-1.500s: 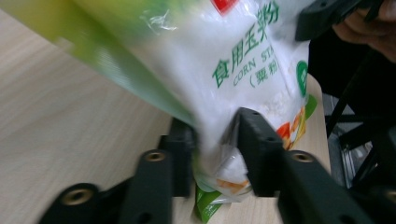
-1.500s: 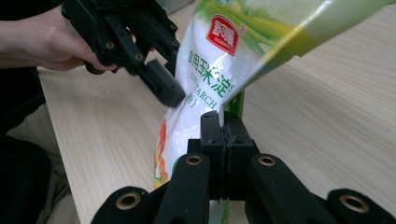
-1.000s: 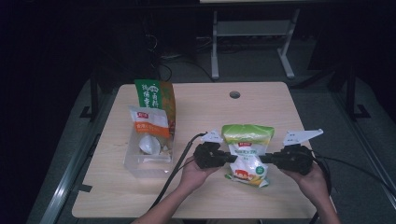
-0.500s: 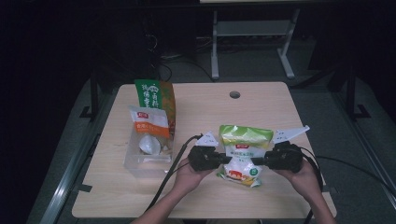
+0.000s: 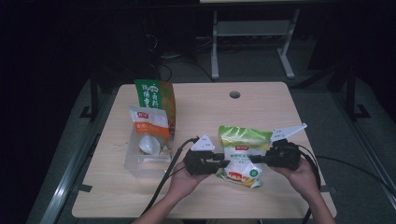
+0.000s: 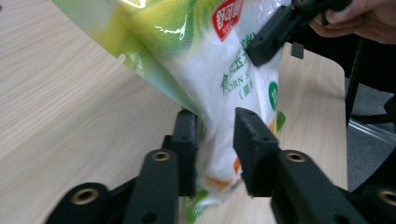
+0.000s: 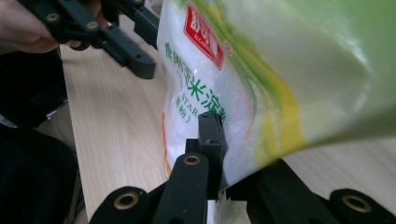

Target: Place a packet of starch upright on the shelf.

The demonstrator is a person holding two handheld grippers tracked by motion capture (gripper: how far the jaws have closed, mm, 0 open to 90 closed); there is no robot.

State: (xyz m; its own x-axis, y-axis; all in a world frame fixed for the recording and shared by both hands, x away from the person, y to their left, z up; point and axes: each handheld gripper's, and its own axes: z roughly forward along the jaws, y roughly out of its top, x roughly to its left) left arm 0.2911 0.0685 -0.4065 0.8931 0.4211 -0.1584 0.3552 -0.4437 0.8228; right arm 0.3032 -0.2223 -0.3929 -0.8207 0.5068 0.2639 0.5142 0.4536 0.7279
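**A:** Where is the starch bag [image 5: 243,151] in relation to the clear tub [image 5: 142,161]?

**B:** It sits well to the right of the tub, near the front edge of the wooden table [image 5: 261,105], held up between the two grippers with its green top leaning away from the person.

**A:** What is the left gripper [image 5: 219,164] doing?

**B:** It sits between the tub and the bag, at the bag's left edge. In the left gripper view its jaws have just been opening: the bag's lower edge is between them, one pad lies against the film, and the other stands a little off it.

**A:** And the right gripper [image 5: 258,159]?

**B:** It is on the far side of the bag from the tub, at the bag's right edge. In the right gripper view [image 7: 223,161] its jaws are pinched tight on the bag's edge, the film squeezed between the pads.

**A:** What is at the tub itself?

**B:** A white and orange packet [image 5: 148,122] stands in it, and a tall green packet [image 5: 156,95] stands just behind it.
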